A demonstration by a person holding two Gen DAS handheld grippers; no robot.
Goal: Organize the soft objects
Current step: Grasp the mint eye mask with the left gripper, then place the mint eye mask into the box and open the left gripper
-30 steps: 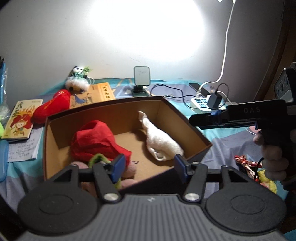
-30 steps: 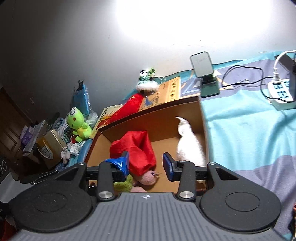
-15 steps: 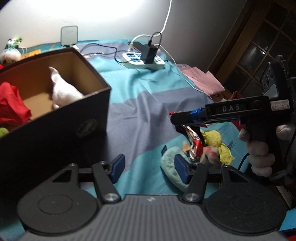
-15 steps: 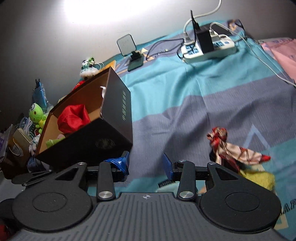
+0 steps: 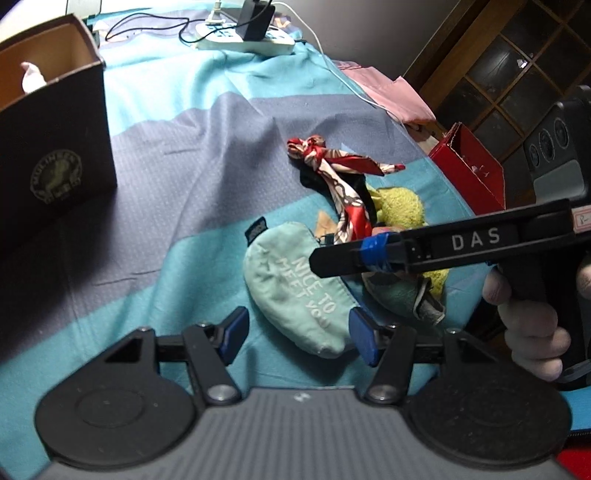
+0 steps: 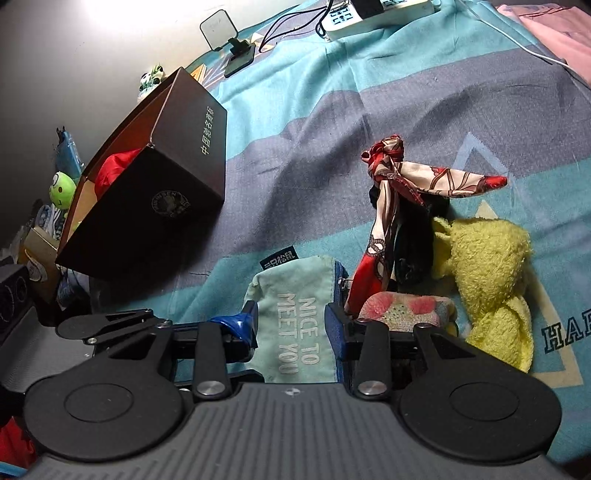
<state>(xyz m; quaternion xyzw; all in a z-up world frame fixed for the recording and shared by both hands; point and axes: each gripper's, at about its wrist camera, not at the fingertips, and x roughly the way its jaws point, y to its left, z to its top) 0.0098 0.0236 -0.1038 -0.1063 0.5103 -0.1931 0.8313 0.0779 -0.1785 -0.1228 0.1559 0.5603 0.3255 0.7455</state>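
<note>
A white power strip lies near the far edge of the bed, on its teal and grey striped bedspread, with a black adapter plugged into it and a black cable looping off to its left. A white cable trails from it toward the right edge, where pink cloth hangs over the side. Beyond that edge stands an open red carton before a dark wooden cabinet with glass panes. A small square mirror on a black stand sits at the far edge near the wall. Off the bed's left side, a green frog toy sits among clutter.
</note>
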